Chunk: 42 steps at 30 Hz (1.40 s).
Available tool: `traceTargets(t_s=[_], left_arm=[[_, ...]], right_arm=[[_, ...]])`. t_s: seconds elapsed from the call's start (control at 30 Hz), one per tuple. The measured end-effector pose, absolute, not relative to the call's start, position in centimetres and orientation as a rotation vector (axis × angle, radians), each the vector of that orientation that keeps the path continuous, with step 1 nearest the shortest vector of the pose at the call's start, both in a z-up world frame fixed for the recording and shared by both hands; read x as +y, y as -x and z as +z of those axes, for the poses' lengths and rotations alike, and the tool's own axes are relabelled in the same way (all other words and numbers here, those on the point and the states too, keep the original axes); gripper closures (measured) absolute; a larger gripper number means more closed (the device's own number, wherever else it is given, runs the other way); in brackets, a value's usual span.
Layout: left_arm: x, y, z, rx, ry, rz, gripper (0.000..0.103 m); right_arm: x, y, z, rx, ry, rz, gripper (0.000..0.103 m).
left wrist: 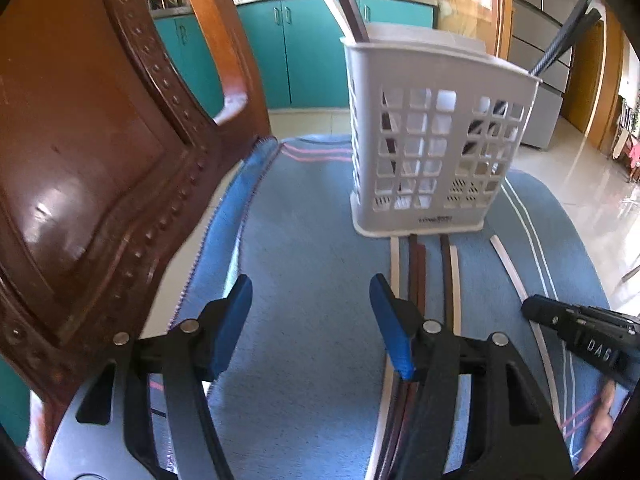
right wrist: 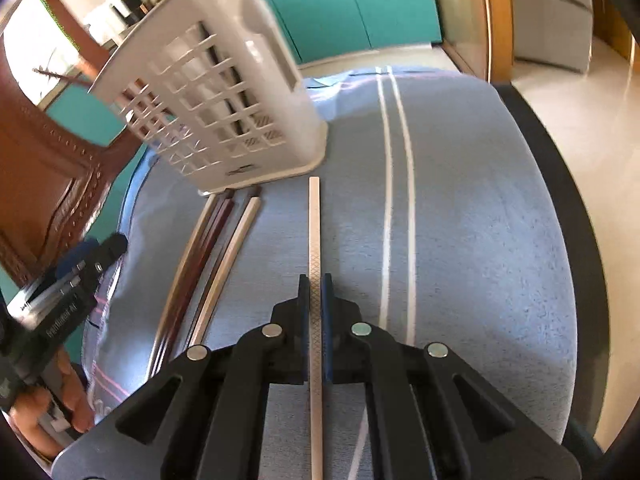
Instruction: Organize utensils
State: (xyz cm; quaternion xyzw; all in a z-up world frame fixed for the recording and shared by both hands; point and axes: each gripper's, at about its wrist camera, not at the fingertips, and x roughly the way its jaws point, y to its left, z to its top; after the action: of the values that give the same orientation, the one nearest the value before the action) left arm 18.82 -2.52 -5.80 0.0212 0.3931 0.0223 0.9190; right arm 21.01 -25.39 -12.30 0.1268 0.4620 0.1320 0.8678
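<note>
our right gripper [right wrist: 315, 292] clamps a pale cross-hatched chopstick [right wrist: 315, 216] at frame centre; our left gripper [left wrist: 311, 312] gapes, below the white slotted plastic holder [left wrist: 432, 140].

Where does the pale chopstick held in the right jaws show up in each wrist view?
Left wrist view: the pale chopstick curves along the right side of the blue cloth, right of the other chopsticks, running under the right gripper's black body.
Right wrist view: the chopstick runs up the centre, clamped in the shut jaws of the right gripper.
Shared landmark: the white utensil basket, just beyond its far tip.
</note>
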Motion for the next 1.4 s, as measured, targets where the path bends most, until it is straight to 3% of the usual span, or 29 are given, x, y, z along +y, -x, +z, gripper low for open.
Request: traceTargets(t_s=[0.17,0.3,0.6,1.4], left_arm=[[-2.5,-18.9,-6.8,0.850,-0.012,0.010,0.040],[-2.8,-18.9,-7.2,0.855,-0.030,0.003,0.038],[-3.1,-18.9,-7.7,0.869,-0.044,-0.009,0.036],[-5.6,-19.3,-10.3,0.973,-0.062,-0.110,0.033]], right_arm=[[-24.9,-20.9,-12.0,0.951,-0.234,0.263,0.094],[-24.6,-20.8,-11.8,0.934,-0.220,0.255,0.079],[-24.1,-21.1,-12.0,0.931,-0.190,0.235,0.064],[-22.7,-21.0,-12.3,0.906,-0.076,0.210,0.060]])
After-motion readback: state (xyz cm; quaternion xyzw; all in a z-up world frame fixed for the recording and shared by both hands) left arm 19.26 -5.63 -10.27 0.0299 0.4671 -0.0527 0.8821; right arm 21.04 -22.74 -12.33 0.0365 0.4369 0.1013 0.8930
